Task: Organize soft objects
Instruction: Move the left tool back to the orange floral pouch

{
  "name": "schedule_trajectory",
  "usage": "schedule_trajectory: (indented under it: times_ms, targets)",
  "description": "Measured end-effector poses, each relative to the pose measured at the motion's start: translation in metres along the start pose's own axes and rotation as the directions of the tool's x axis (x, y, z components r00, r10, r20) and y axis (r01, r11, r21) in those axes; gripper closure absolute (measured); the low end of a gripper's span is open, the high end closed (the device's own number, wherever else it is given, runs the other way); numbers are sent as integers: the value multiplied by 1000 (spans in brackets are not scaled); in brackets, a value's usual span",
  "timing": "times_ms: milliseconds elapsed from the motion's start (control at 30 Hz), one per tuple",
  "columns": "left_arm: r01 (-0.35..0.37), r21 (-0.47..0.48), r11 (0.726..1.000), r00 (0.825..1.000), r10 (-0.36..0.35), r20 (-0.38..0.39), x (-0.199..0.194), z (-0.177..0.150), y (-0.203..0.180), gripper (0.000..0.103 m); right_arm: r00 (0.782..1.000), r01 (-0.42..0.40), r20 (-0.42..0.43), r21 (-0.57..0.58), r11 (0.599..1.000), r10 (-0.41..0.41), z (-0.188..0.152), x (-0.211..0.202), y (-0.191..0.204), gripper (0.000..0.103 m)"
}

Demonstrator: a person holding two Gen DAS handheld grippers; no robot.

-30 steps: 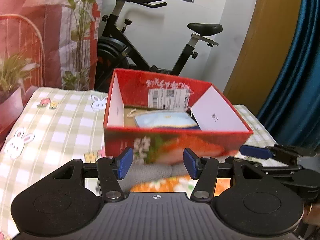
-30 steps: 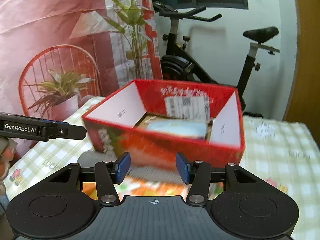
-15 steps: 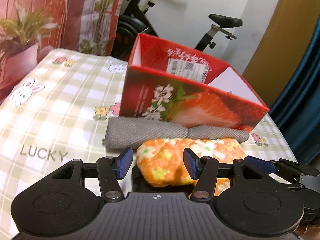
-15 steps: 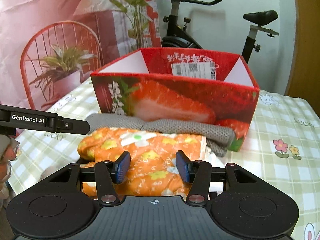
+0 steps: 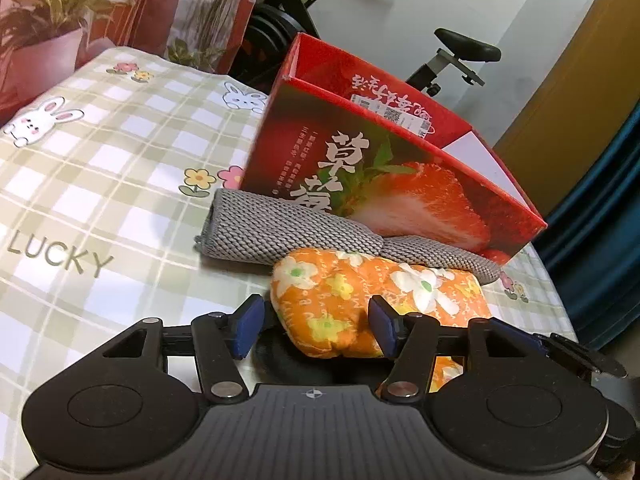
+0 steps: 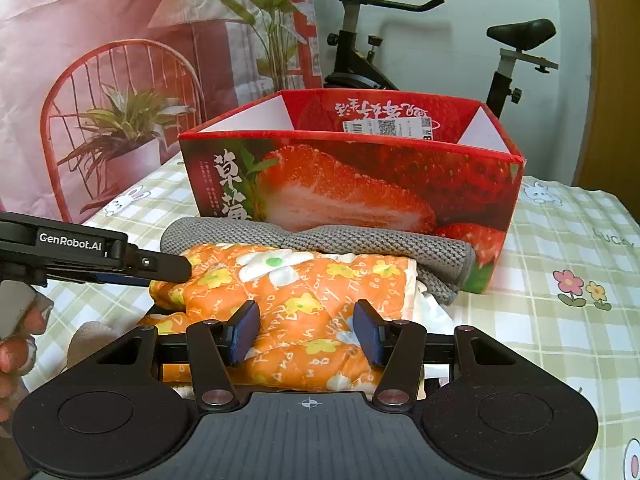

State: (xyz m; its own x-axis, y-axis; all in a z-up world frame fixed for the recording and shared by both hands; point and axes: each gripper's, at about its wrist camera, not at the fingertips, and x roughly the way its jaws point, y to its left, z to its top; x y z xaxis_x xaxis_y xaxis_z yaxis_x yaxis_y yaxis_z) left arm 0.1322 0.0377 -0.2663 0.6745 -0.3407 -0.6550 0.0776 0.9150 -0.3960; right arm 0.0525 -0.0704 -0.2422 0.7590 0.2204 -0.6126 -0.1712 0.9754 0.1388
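Both grippers have come down since a second ago: then each camera was looking over the rim into the red box, and now both are looking at its strawberry front from low above the table, with the left view rolled so the box is leaning to the right.

The left gripper (image 5: 314,330) is hanging with its jaws apart around the left end of the orange flowered cloth (image 5: 372,304). Its jaws have just been opening a little; the right blue pad is lying against the cloth and the left pad is standing clear of it, so it is not clamping. The right gripper (image 6: 306,334) is sitting released over the near edge of the same cloth (image 6: 304,288), a blue pad on either side of the fabric without pinching it.

The orange cloth is lying folded on the checked tablecloth (image 5: 92,184), just in front of a grey knitted cloth (image 5: 276,232) that is resting against the foot of the red box (image 6: 360,192). In the right view the left gripper's finger is reaching in from the left and touching the orange cloth's far left corner, and a hand (image 6: 16,344) is showing at the left edge. An exercise bike (image 6: 400,40) is standing behind the box.
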Motion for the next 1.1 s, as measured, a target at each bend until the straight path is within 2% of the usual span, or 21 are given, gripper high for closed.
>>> schedule_trajectory:
  times_ms: [300,433,600,867,1100]
  targets:
    - [9,-9,1000,1000,-9,-12,11,1,0,42,1000,-10,-9,12,1000,10,0,2,-1,51]
    - [-4,17,1000,1000,4,14,7,6,-7,42,1000,-18,-20,22,1000,19,2,4,-4,51]
    - [-12,50,999,1000,12,10,5,5,-14,42,999,-25,-21,31,999,26,1,6,-6,51]
    - [-21,99,995,998,15,64,-27,10,-27,42,999,-17,-50,34,999,18,5,11,-4,50]
    - [-27,145,989,997,17,71,-40,17,-38,42,996,-5,-94,32,999,8,12,13,-2,50]
